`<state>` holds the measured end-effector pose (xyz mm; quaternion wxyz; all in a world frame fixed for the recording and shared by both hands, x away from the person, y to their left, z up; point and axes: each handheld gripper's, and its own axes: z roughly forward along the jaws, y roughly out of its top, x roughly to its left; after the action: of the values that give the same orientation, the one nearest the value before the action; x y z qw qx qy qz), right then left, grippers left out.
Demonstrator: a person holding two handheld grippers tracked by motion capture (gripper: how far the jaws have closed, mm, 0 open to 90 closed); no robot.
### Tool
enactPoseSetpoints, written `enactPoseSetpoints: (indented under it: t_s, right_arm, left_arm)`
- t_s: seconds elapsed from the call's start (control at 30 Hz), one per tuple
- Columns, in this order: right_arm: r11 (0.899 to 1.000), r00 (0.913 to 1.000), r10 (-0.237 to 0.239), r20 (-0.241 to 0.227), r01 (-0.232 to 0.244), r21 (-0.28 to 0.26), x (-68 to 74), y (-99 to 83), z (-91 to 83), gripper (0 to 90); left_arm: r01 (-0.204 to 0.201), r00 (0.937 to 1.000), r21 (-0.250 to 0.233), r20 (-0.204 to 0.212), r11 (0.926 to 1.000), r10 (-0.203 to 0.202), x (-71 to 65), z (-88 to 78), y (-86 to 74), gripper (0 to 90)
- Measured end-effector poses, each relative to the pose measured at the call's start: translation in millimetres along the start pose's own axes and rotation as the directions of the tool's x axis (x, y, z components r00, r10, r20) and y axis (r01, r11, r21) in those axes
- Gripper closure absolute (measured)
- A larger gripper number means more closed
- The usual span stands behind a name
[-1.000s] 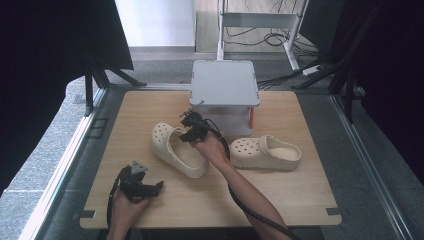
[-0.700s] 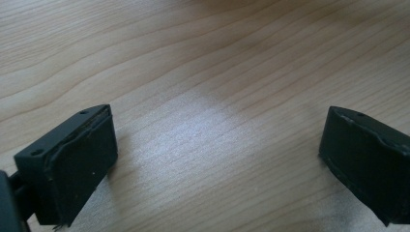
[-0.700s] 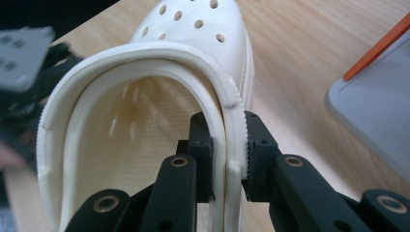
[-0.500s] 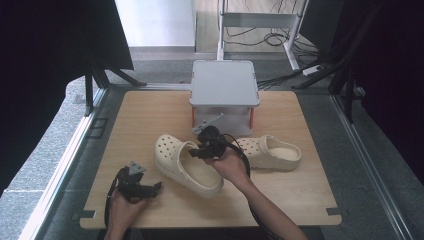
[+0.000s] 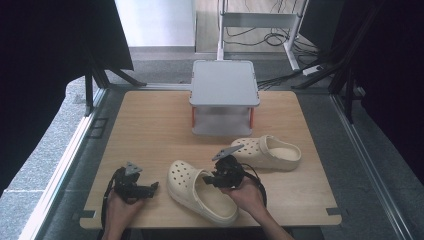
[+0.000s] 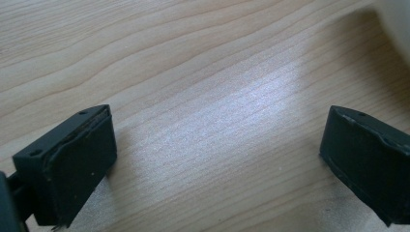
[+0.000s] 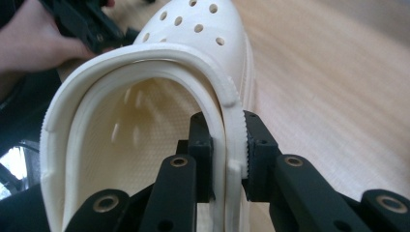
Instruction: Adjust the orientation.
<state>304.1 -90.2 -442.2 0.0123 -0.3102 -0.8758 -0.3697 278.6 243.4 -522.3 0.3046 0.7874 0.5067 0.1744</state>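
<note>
I have the right gripper (image 5: 216,179) clamped on the side wall of the near cream clog (image 5: 202,191), one jaw inside, one outside, at the desk's (image 5: 150,130) front edge. My left gripper (image 5: 148,188) rests beside it, jaws wide and empty. The second clog (image 5: 267,152) lies by the grey lidded box (image 5: 223,97); I'd judge pairing them remains.

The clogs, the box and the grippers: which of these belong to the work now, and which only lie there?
In the work:
- near clog, its side wall clamped by the right gripper
- far clog, probably, as its pair

Only there:
- grey box, closed, untouched
- left gripper, open over bare table
</note>
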Motion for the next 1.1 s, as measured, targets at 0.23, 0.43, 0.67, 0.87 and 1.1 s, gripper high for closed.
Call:
enactPoseSetpoints:
  t_s: [0.23, 0.43, 0.67, 0.87, 1.1]
  right_arm:
    - [0.999, 0.9985, -0.043, 0.033, 0.043, -0.001, 2.2, -17.2, 11.0, 75.9]
    - [0.995, 0.9952, -0.096, -0.018, 0.097, 0.022, -3.5, -17.3, 8.3, 56.2]
    - [0.985, 0.9859, -0.163, -0.037, 0.165, 0.042, -4.4, -11.6, -13.0, 39.3]
    - [0.987, 0.9875, -0.156, -0.025, 0.157, 0.046, -18.6, -14.7, -39.7, 33.2]
    - [0.996, 0.9949, -0.086, 0.052, 0.086, 0.017, -51.5, -30.5, -79.9, 33.1]
  left_arm:
    - [0.003, 1.0, 0.001, -0.004, 1.0, -0.003, -0.3, 0.3, 0.4, 0.0]
    - [0.005, 1.0, 0.0, -0.005, 1.0, -0.005, -0.4, 0.5, 0.6, 0.0]
    - [0.005, 1.0, 0.001, -0.005, 1.0, -0.005, -0.3, 0.5, 0.7, 0.0]
    - [0.003, 1.0, 0.003, -0.005, 1.0, -0.003, 0.0, 0.5, 0.8, 0.0]
    - [0.002, 1.0, 0.004, -0.005, 1.0, -0.002, 0.1, 0.6, 1.0, 0.0]
